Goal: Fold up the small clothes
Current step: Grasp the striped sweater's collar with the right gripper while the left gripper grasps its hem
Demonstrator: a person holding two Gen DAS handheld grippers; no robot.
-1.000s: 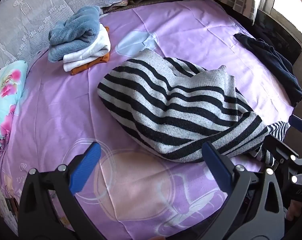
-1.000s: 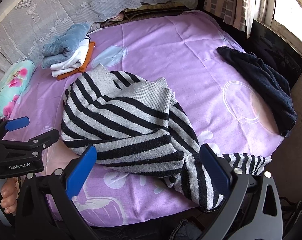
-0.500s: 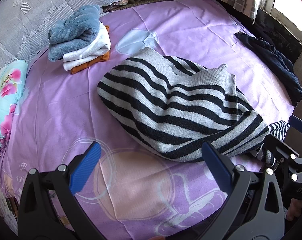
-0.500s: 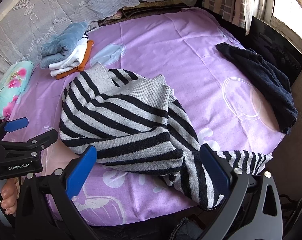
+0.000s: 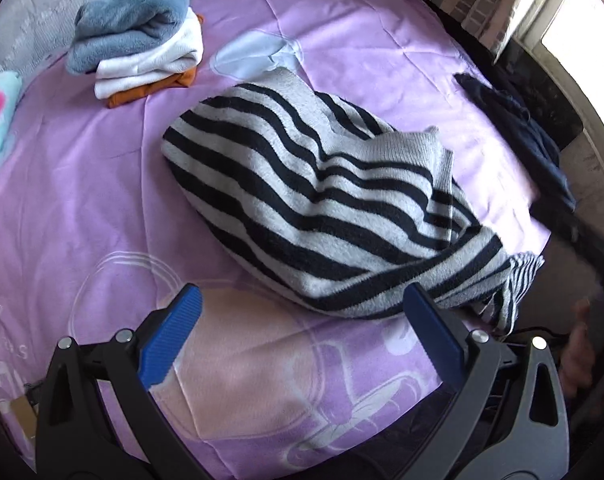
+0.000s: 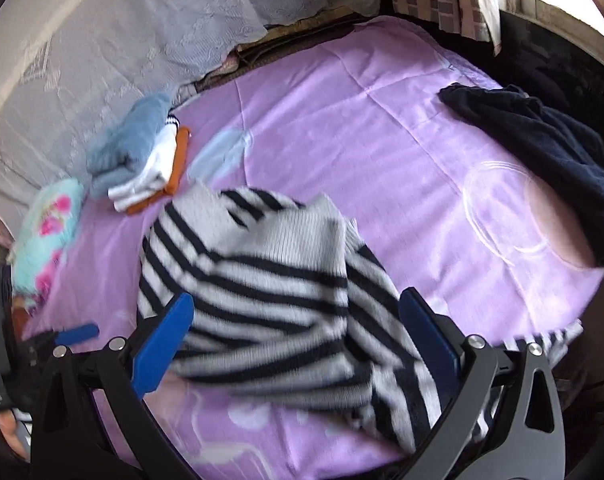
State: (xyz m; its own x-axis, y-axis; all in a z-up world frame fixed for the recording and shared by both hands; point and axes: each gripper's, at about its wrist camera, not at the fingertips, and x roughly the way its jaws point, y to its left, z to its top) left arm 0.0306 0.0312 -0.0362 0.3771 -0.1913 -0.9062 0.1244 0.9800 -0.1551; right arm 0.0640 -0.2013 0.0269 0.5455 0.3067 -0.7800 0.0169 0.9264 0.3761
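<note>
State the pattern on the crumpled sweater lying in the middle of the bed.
The sweater has grey and black stripes, clearest in the left wrist view.

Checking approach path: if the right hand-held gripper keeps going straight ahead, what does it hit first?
Probably the striped sweater: it lies bunched between the open right hand-held gripper fingers. Depth is unclear in the blurred view.

Purple bedsheet (image 5: pixel 82 184) with pale cartoon print, turquoise floral pillow (image 6: pixel 46 236) at its left edge, white lace curtain (image 6: pixel 114 28) behind the bed, brick-patterned curtain (image 5: pixel 473 4) at the far right, bright window (image 5: pixel 581 20) beside it
</note>
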